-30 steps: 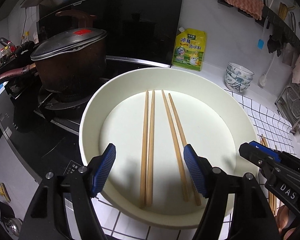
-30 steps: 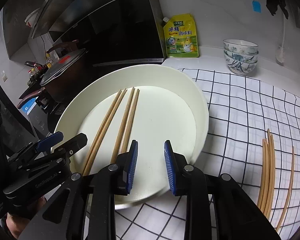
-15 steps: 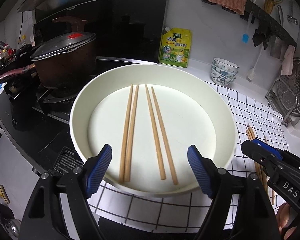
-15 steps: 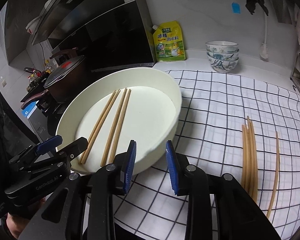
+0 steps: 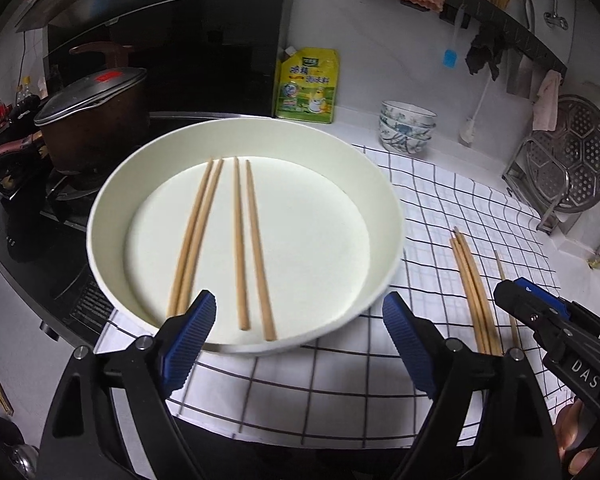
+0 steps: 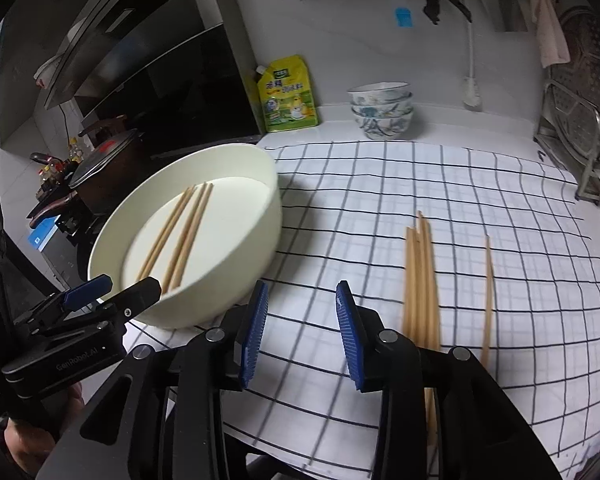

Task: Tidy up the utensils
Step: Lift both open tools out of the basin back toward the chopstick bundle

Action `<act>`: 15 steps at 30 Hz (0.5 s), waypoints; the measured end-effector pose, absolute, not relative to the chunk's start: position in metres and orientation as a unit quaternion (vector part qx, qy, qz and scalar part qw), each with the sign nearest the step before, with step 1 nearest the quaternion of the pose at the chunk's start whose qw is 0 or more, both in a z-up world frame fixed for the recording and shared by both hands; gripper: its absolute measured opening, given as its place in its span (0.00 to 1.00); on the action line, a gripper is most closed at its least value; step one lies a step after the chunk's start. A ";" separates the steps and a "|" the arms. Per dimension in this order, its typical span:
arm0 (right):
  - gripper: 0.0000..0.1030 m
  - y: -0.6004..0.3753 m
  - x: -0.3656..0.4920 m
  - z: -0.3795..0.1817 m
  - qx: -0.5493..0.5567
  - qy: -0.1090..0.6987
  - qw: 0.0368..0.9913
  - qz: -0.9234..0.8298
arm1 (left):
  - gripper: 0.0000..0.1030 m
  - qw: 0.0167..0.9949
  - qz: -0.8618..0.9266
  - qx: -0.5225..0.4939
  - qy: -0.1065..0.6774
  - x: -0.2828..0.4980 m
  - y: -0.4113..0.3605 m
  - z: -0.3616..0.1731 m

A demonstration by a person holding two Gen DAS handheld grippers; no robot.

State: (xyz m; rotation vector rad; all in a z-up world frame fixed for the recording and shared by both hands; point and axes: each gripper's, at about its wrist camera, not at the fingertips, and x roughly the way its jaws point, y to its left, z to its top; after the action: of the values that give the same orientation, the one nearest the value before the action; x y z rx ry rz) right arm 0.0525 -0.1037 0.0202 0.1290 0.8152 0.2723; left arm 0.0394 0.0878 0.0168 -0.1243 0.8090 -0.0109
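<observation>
Left claw [image 5: 298, 330]: I hold it spread wide and pinching nothing; its jaws have just been opening, with only the near rim of the basin between them.
Right claw [image 6: 302, 334]: I hold it part spread and pinching nothing; its jaws have just been opening, with only bare checked cloth [image 6: 380, 184] between the pads.
Basin [image 5: 112, 200]: a wide white round basin sits straight ahead of my left claw and ahead-left of my right claw, on the cloth's left edge.
Chopsticks in basin [image 5: 240, 240]: 4 wooden sticks lie flat on the basin floor as 2 pairs, running away from my left claw.
Loose chopsticks [image 6: 418, 280]: a bundle lies on the cloth just right of my right claw, its near ends passing behind that claw's right finger; 1 single stick [image 6: 487, 292] lies apart, further right.
Desk [image 6: 440, 132]: white, carrying the cloth; stacked patterned bowls [image 6: 382, 114] and a yellow pouch [image 6: 288, 96] stand far ahead by the wall.
Pot [image 5: 92, 116]: a lidded dark pot sits on the stove, ahead-left of my left claw.
</observation>
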 end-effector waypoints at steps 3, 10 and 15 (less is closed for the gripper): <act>0.38 -0.121 0.046 0.016 0.063 0.398 0.907 0.120 | 0.82 0.917 -0.015 -0.054 0.396 0.038 0.073 0.015; 0.38 -0.166 0.034 0.002 0.063 0.409 0.907 0.073 | 0.85 0.915 -0.042 -0.040 0.400 0.034 0.038 0.010; 0.39 -0.195 0.027 -0.010 0.067 0.421 0.903 0.049 | 0.85 0.913 -0.059 -0.031 0.403 0.032 0.017 0.008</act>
State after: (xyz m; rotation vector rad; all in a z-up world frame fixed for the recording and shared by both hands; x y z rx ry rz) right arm 0.0267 -0.1948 -0.0105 0.1393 0.8701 0.1017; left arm 0.0325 0.0172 0.0078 -0.0645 0.8297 -0.1214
